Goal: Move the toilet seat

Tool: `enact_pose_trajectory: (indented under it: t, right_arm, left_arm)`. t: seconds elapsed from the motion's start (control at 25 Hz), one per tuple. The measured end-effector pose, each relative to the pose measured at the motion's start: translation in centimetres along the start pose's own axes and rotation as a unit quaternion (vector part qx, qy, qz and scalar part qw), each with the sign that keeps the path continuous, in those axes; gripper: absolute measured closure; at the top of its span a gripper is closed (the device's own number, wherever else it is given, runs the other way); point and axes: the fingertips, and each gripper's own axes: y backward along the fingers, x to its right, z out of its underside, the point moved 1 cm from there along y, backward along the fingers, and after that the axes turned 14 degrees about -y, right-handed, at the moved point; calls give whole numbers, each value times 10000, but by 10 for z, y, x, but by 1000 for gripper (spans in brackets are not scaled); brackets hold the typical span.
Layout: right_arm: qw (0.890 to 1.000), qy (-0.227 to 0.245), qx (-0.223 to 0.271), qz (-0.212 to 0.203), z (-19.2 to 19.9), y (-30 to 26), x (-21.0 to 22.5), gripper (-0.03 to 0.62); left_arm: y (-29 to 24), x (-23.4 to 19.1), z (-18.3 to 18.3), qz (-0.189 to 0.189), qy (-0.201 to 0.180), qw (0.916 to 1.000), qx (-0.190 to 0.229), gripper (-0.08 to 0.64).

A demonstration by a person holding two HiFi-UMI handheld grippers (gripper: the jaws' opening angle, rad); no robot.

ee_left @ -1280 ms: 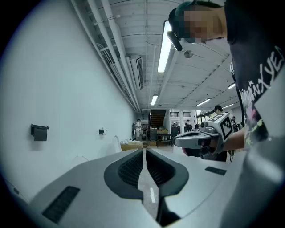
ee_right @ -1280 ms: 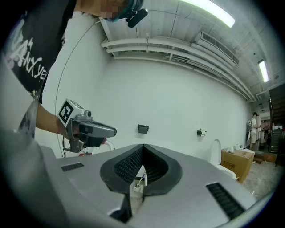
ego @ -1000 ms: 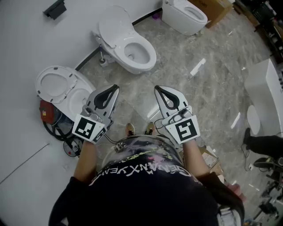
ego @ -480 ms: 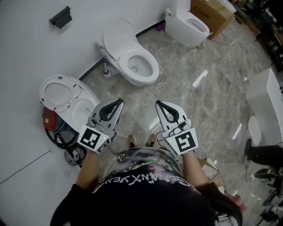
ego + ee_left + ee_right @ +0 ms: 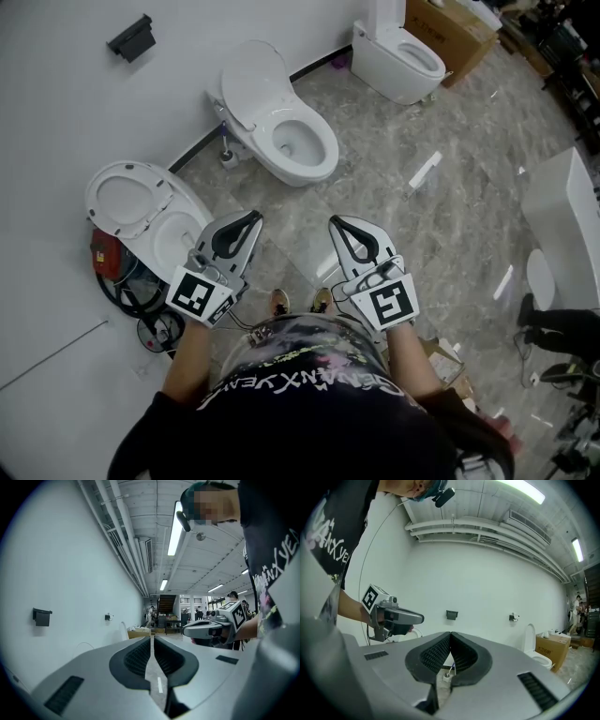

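Nearest toilet point(image 5: 150, 211): near rim of its bowl hidden behind the left gripper point(image 5: 251, 217)
Red thing point(image 5: 105, 253): partly covered by that toilet; kind unclear
Far toilet point(image 5: 398, 52): tank cut by the top edge
Cardboard box point(image 5: 448, 21): cut by the top edge
Shoes point(image 5: 298, 300): heels hidden under the person's torso
Bystander point(image 5: 562, 325): cut by the right edge; only legs show
Small white thing point(image 5: 446, 676): glimpsed under the right gripper point(image 5: 450, 634); too small to name
Distant figures point(image 5: 154, 616): too small to tell

Floor point(image 5: 450, 103): 3 toilets point(image 5: 281, 127), poss. cables point(image 5: 127, 292).
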Motion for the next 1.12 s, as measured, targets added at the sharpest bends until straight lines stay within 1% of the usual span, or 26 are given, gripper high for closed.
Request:
enact_pose_trajectory:
  t: [0.32,0.6,0.64,0.68,0.96,1.12]
  right_arm:
    - [10000,-24,7,1,-1,2,-1,589]
    - [10000,-4,-20,-63,0,-2,-4,586]
    - [10000,-4,-33,-59,0,-2,-5,556]
    - [10000,-13,-43,-55,1,-1,-5,545]
    - [9999,-76,-52,-79,3,2,-4,494]
    - [9999,-85,-28,-87,1,2,-1,477]
  left_arm:
    - [0,4,-1,40,-77,10000,24,518]
    - [0,1,1,69,-39,10000,36,508]
    - [0,1,1,74,-35,10000,41,505]
    - [0,2,1,79,-35,10000,45,501]
    - [0,5,2,92,-61,9999,41,481]
    - [-2,4,2,92,-53,9999,27,451]
